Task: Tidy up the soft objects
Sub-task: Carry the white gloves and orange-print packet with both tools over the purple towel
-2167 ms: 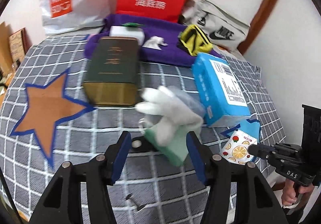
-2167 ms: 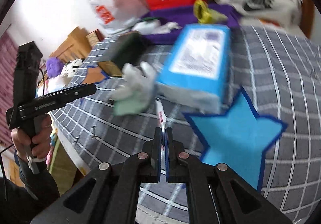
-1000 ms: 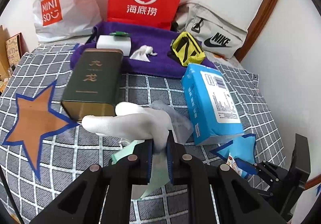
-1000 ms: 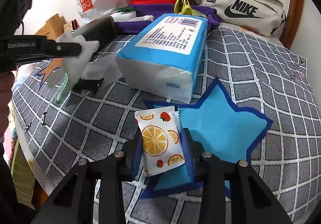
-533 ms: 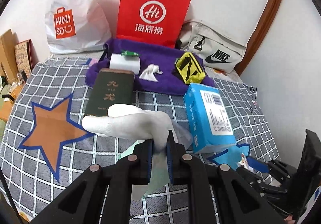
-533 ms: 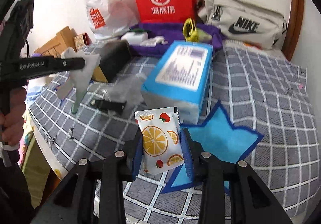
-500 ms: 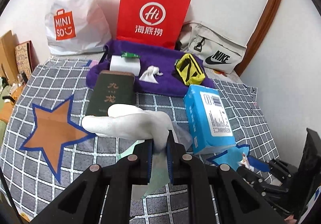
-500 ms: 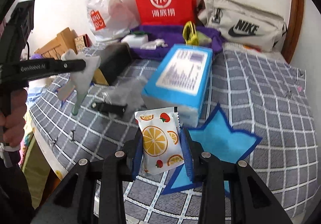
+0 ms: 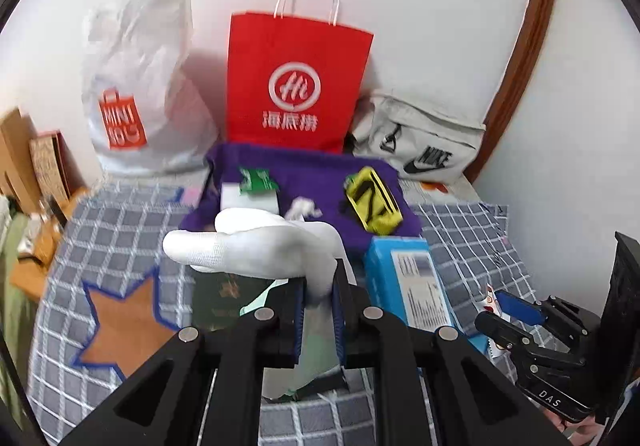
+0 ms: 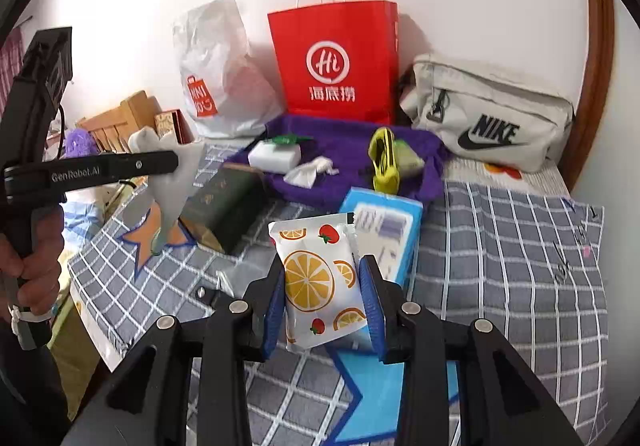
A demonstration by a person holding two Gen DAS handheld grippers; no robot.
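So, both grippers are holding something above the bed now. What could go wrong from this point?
The left gripper pinches only a small fold of the white glove; most of it hangs free, so it may slip out or drag over the green tin.

The right gripper holds the fruit-print packet by its side edges; the smooth wrapper could slide or buckle.

The two grippers are near each other, so they might collide.

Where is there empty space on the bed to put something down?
The checked blanket is bare on the far side of the blue tissue pack, below the Nike bag. The orange star is also free. It is crowded on the purple towel and between the green tin and the tissue pack.
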